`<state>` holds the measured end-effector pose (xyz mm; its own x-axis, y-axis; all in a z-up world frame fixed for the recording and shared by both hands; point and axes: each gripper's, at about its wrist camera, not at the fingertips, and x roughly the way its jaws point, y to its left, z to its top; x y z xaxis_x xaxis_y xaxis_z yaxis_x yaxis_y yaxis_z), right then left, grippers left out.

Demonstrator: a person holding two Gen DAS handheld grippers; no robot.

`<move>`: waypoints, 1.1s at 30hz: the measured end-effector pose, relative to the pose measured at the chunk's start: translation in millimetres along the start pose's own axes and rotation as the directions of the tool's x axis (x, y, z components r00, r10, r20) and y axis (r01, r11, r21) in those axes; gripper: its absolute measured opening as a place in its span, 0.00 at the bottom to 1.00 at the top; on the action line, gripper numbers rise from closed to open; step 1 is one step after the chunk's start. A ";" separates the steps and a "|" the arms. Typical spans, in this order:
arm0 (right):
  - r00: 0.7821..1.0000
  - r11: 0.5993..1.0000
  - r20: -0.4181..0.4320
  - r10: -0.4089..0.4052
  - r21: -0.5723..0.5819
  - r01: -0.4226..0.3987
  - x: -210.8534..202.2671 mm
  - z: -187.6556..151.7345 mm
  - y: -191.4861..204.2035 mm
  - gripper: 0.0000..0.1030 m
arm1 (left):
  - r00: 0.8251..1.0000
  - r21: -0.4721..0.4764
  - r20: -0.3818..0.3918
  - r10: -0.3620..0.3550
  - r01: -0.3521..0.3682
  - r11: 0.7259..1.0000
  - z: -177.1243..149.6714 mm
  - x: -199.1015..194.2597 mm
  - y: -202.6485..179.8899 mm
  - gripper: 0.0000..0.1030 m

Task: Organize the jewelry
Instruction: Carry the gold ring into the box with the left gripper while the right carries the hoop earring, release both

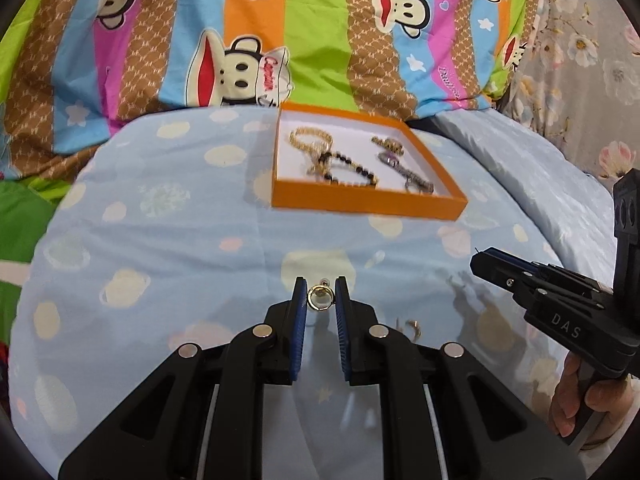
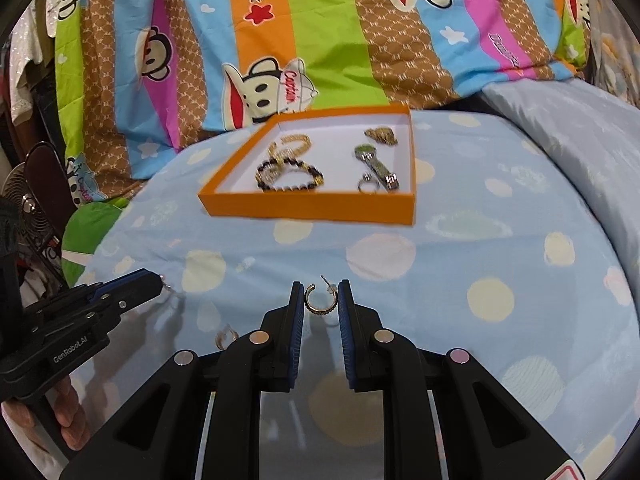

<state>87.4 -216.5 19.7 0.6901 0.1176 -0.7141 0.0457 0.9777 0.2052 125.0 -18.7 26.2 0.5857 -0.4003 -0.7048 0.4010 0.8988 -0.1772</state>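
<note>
My left gripper (image 1: pixel 320 285) is shut on a small round gold earring (image 1: pixel 319 297), held just above the blue bedsheet. My right gripper (image 2: pixel 320 286) is shut on a dark-studded gold hoop earring (image 2: pixel 318 302), its post sticking up. Each gripper shows in the other's view: the right gripper (image 1: pixel 478 260) at the right edge, the left gripper (image 2: pixel 155 280) at the left. Ahead lies an orange tray (image 1: pixel 360 202) (image 2: pixel 304 206) with a gold chain (image 2: pixel 290 146), a black bead bracelet (image 2: pixel 288 178), a silver piece (image 2: pixel 376 168) and a ring (image 2: pixel 368 187). One more gold earring (image 1: pixel 413 326) (image 2: pixel 224 338) lies loose on the sheet between the grippers.
The blue spotted sheet (image 2: pixel 480 240) covers a rounded bed. A striped cartoon blanket (image 1: pixel 320 32) rises behind the tray. A person's hand (image 1: pixel 592 396) holds the right gripper's handle. A small fan (image 2: pixel 24 196) stands off the bed at the left.
</note>
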 end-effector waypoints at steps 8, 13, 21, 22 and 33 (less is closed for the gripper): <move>0.999 0.999 0.043 -0.019 -0.041 0.021 20.6 65.8 -2.1 0.15 | 0.998 0.058 0.068 -0.003 -0.001 0.998 66.7 20.8 -10.0 0.13; 0.999 0.999 0.043 -0.028 -0.044 0.030 53.3 96.7 -3.2 0.16 | 0.996 0.082 0.090 0.009 -0.016 0.996 102.8 53.3 -17.5 0.13; 1.000 0.999 0.011 -0.021 -0.033 0.022 106.8 125.4 -8.8 0.16 | 0.997 0.075 0.073 0.012 -0.018 0.997 137.4 103.6 -14.8 0.13; 1.000 0.999 0.013 -0.025 -0.033 0.025 111.2 129.9 -9.5 0.16 | 0.997 0.076 0.070 0.012 -0.017 0.997 139.2 108.3 -14.7 0.13; 0.999 0.999 -0.020 -0.042 -0.028 0.041 142.2 147.5 -12.8 0.16 | 0.999 0.079 0.024 0.022 -0.024 0.997 148.9 148.7 -10.4 0.13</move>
<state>291.5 -238.0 14.3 0.6728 0.0803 -0.7355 0.0538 0.9861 0.1570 312.8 -114.2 25.5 0.6108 -0.3846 -0.6921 0.4416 0.8910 -0.1054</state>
